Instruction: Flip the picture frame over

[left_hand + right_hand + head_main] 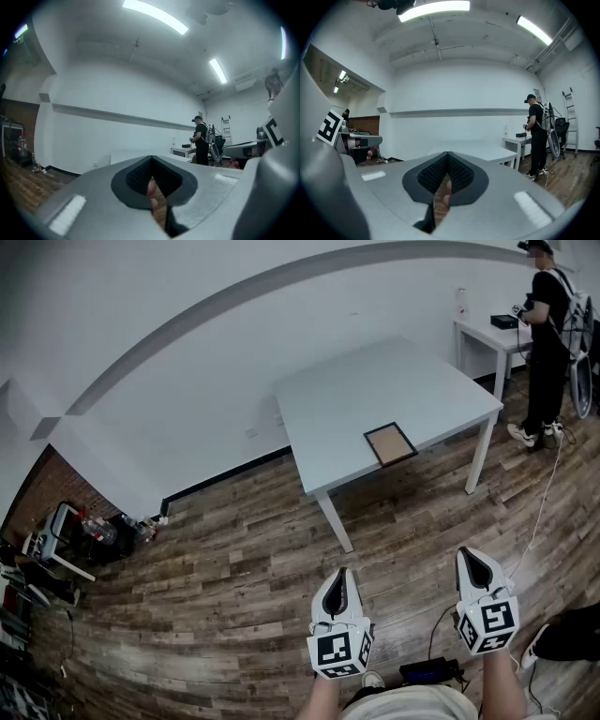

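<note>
Nearest, at the bottom of the head view, both tools are held level in front of the person's body. The left gripper [341, 574] has its jaws pressed together with nothing between them, and the right gripper [472, 561] is likewise closed and empty. Each gripper's own view confirms this: the dark ribbed pads meet at the tip, with only floor showing through the gap behind them.

Beyond them lies a wide stretch of wood-plank floor [234, 559], so the grippers are well apart from anything to handle.

Further on, at centre right, stands the white table [375, 390]. The picture frame [390, 443] lies flat on it, close to the near edge, with a dark border around a brown panel. I cannot tell whether that panel is the front or the back.

The flip looks not yet begun; the step in hand is the approach. The next move probably calls for walking to the table, opening a gripper and getting a jaw under one frame edge, perhaps where it nears the table's rim.

No container sits on the table, and the frame lies alone. Clutter at the far left edge is too small to read. At the upper right, another person [544, 334] stands by a small white side table [483, 334].
</note>
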Action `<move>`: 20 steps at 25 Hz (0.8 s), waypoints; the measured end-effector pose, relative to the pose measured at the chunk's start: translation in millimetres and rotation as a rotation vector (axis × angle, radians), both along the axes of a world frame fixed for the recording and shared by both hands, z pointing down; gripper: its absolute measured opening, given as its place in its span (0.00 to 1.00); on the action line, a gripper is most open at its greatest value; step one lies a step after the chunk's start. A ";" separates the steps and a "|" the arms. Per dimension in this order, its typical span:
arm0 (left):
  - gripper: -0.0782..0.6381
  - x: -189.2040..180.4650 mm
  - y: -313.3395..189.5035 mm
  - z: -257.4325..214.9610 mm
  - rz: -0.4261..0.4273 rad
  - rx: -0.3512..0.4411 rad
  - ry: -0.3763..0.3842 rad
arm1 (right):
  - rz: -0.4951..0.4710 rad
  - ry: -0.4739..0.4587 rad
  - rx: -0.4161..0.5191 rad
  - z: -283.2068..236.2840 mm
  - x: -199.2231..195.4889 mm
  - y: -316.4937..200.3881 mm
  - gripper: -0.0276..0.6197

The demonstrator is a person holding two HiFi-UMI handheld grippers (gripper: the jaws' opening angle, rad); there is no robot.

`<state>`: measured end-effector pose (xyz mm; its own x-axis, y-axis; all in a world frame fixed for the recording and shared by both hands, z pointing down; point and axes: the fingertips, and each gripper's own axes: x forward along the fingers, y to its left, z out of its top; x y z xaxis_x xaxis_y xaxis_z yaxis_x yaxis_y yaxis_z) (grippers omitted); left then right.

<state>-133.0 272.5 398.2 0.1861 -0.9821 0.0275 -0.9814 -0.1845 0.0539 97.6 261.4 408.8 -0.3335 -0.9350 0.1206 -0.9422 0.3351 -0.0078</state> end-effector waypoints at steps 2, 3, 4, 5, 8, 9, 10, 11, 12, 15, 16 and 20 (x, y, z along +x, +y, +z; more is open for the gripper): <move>0.11 0.2 -0.4 -0.8 0.003 0.000 0.000 | 0.001 0.002 -0.002 0.3 0.0 0.4 0.08; 0.11 0.4 -0.6 -1.1 0.005 0.000 -0.001 | 0.002 0.003 -0.003 0.6 0.1 0.5 0.08; 0.11 0.9 -0.7 -1.1 0.006 0.001 -0.002 | 0.003 0.004 -0.004 1.0 0.3 0.6 0.08; 0.11 1.6 -0.6 -0.9 0.007 0.001 -0.002 | 0.003 0.004 -0.005 1.5 0.7 0.8 0.08; 0.11 4.1 -0.2 -0.5 0.010 0.001 -0.003 | 0.002 0.002 -0.007 2.3 2.5 1.1 0.08; 0.11 4.9 0.0 -1.0 0.010 0.001 -0.005 | 0.002 0.001 -0.007 2.1 3.0 1.3 0.08; 0.11 5.7 0.5 -1.5 0.011 0.002 -0.006 | 0.002 0.001 -0.007 1.9 3.6 1.6 0.08; 0.11 6.9 1.2 -1.8 0.011 0.004 -0.006 | 0.001 0.001 -0.006 1.8 4.4 2.3 0.08; 0.11 8.3 2.0 -1.9 0.011 0.005 -0.007 | 0.000 0.002 -0.005 2.0 5.6 3.1 0.08; 0.11 13.2 2.8 -2.6 0.012 0.008 -0.006 | -0.003 0.003 -0.005 2.7 9.3 4.2 0.08; 0.11 15.2 2.7 -3.3 0.012 0.009 -0.007 | -0.003 0.001 -0.005 2.7 10.8 4.0 0.08; 0.11 26.0 3.7 -5.7 0.009 0.008 -0.015 | 0.014 -0.015 -0.001 2.8 22.5 3.1 0.08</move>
<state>-107.1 276.2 392.5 0.1950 -0.9806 0.0224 -0.9803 -0.1941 0.0372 120.1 264.6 411.6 -0.3219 -0.9396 0.1166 -0.9466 0.3215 -0.0228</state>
